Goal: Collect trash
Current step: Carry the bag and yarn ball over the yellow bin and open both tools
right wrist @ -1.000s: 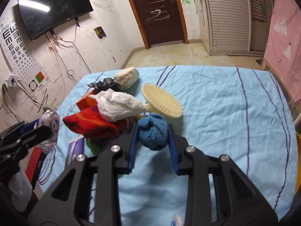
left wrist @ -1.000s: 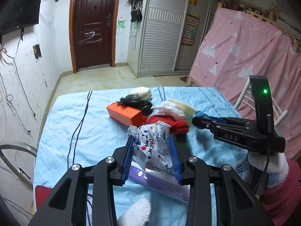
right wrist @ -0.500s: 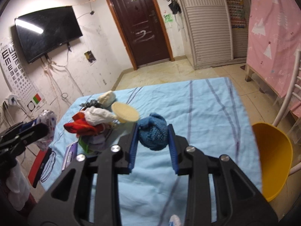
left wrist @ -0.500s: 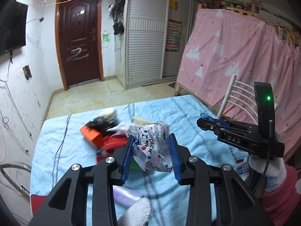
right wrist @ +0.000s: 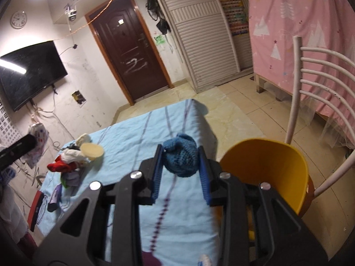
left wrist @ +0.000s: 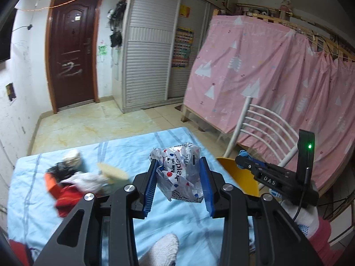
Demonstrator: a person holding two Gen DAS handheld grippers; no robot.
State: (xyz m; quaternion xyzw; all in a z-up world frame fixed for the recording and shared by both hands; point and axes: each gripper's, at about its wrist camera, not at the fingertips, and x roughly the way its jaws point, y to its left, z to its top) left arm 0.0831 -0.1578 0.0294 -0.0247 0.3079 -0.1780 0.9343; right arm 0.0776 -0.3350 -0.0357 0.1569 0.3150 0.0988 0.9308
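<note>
Two grippers are in view, each clenched on one piece of trash. The left gripper (left wrist: 178, 184) grasps a crumpled printed plastic wrapper (left wrist: 180, 175) between its blue pads, held up above the table (left wrist: 124, 148), which is covered by a light blue striped cloth. The right gripper (right wrist: 180, 173) grasps a blue knitted ball (right wrist: 180, 160), lifted over the table's right edge, just beside one yellow bin (right wrist: 266, 168) that stands on the floor next to one white chair (right wrist: 310, 102).

One loose pile remains on the far left part of the table: a red cloth (right wrist: 58, 167), a white crumpled bag (right wrist: 71, 155), one round cream brush (right wrist: 91, 150), a black crumpled piece (left wrist: 58, 168), an orange box (left wrist: 50, 181) and a pale lump (left wrist: 72, 155) behind them. Nearer the table's left edge lie one purple packet (right wrist: 54, 196) and one flat red item (right wrist: 35, 206). The pile is blurred in the left wrist view.

The right gripper is held by a hand in a white dotted glove (left wrist: 301, 215).
</note>
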